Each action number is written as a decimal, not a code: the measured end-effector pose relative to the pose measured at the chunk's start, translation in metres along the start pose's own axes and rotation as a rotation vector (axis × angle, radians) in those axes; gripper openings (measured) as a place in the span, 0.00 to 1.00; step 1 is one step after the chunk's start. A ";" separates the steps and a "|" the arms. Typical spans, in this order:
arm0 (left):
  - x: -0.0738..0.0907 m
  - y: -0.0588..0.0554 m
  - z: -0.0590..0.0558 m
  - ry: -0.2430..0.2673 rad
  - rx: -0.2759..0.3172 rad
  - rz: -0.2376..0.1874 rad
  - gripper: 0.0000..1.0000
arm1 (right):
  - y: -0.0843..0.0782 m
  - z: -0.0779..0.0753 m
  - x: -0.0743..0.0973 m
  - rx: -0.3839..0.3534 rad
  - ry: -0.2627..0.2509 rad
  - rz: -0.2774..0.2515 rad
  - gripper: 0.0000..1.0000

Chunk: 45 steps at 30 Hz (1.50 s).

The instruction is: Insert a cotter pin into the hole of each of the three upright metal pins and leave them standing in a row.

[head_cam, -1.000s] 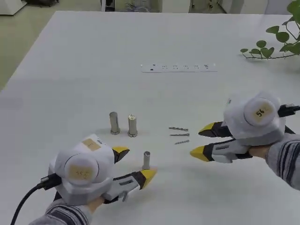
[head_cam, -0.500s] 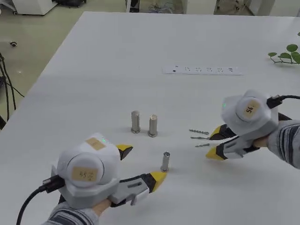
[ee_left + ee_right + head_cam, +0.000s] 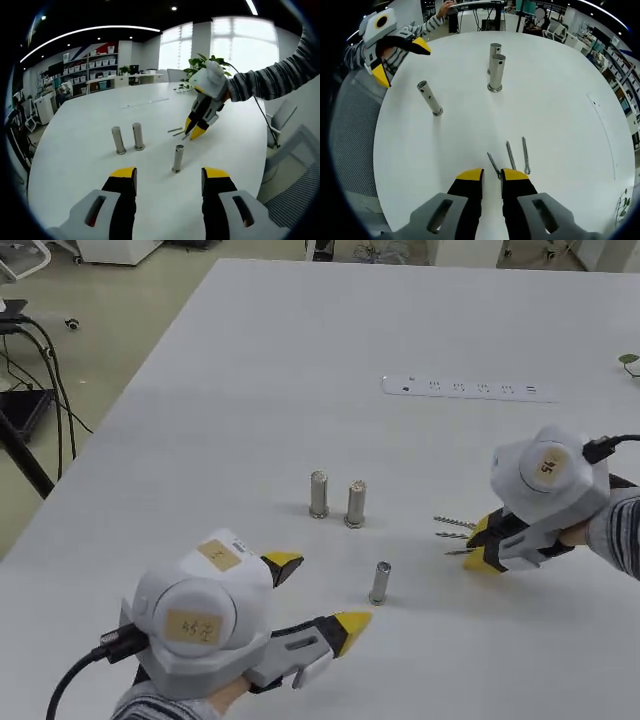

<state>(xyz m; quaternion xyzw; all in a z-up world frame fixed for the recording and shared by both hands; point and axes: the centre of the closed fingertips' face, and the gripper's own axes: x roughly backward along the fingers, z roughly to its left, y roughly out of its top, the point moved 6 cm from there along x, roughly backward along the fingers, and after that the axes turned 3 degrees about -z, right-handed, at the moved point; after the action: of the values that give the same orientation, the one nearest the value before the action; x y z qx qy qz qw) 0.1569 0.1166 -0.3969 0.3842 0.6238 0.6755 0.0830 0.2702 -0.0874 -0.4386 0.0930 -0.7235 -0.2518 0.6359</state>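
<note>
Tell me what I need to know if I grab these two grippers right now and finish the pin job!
Left gripper: open, holding nothing. Its jaws point at the nearest metal pin without touching it.
Right gripper: jaws almost closed with a gap showing. The tips are at the end of one cotter pin, which does not look gripped.
Things: a second metal pin and a third metal pin stand side by side farther back. All three cotter pins lie together on the table.
Done: nothing inserted.
Left: put a cotter pin through each hole, then line the three up.
</note>
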 end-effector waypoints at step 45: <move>-0.001 0.010 -0.018 -0.061 -0.003 0.025 0.32 | 0.040 0.047 0.040 0.282 -0.102 -0.175 0.00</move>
<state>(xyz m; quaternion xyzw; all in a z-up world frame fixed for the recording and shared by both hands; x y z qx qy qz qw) 0.1497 0.0997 -0.3864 0.4124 0.6150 0.6655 0.0941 0.2248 -0.0597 -0.3876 0.2308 -0.7722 -0.2066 0.5547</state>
